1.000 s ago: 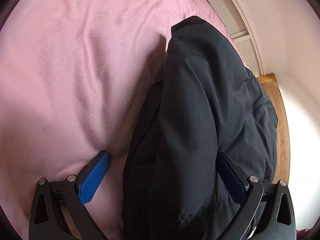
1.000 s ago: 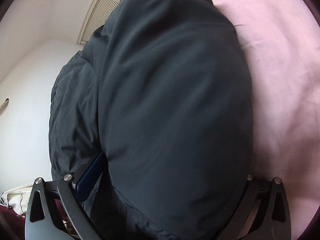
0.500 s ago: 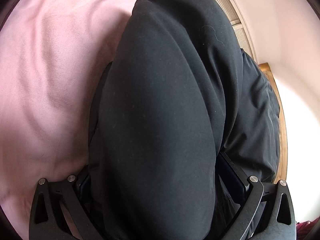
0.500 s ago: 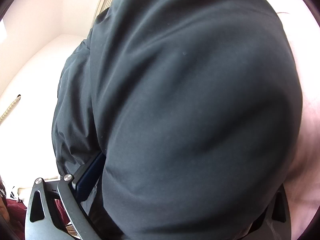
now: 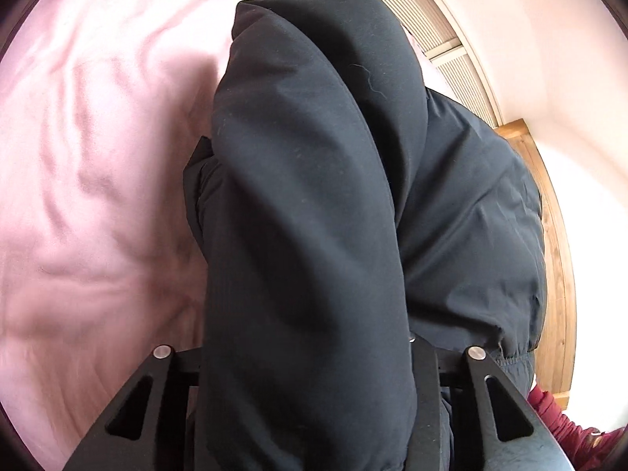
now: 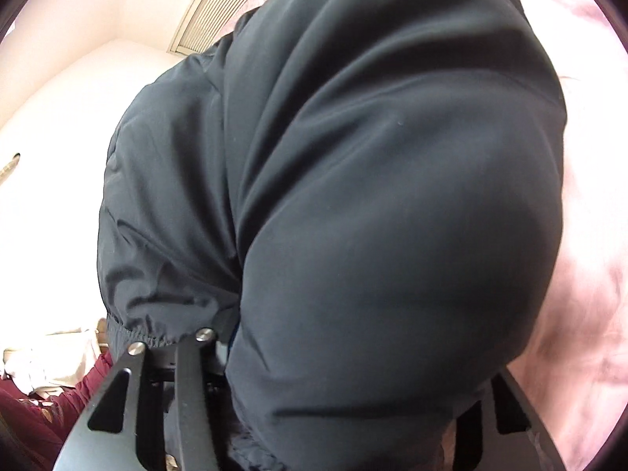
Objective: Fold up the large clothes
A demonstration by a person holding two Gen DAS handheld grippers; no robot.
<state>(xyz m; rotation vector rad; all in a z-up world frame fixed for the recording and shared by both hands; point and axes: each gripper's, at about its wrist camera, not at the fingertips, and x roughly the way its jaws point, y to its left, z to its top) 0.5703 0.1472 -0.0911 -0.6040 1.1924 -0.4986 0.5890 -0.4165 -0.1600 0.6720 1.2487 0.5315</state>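
a: lying on the pink bed sheet (image 5: pixel 98 204), the black jacket (image 5: pixel 314 196) rises as a padded fold straight up out of both tools, its long axis running away from the fingers toward the louvred panel (image 5: pixel 447 47).

b: state of the left gripper (image 5: pixel 310 357)?

a: jaws closing, with the thick fold of jacket between them. the pads are hidden under the cloth, yet the fabric fills the gap from arm to arm, so read it as gripped.

b: and the right gripper (image 6: pixel 345 357)?

a: same condition: closing, jacket bulging out between the arms, pads not visible.

b: which hand is nearer the work?

a: neither; both sit at the near edge of the same fold, side by side. the coming move likely carries that edge forward, along the long axis, over the rest of the garment.

b: differences between views?

a: the left wrist view shows the wooden bed frame (image 5: pixel 557 235) and sheet to the left of the jacket. the right wrist view shows the elastic hem (image 6: pixel 137 333) and sheet to its right.
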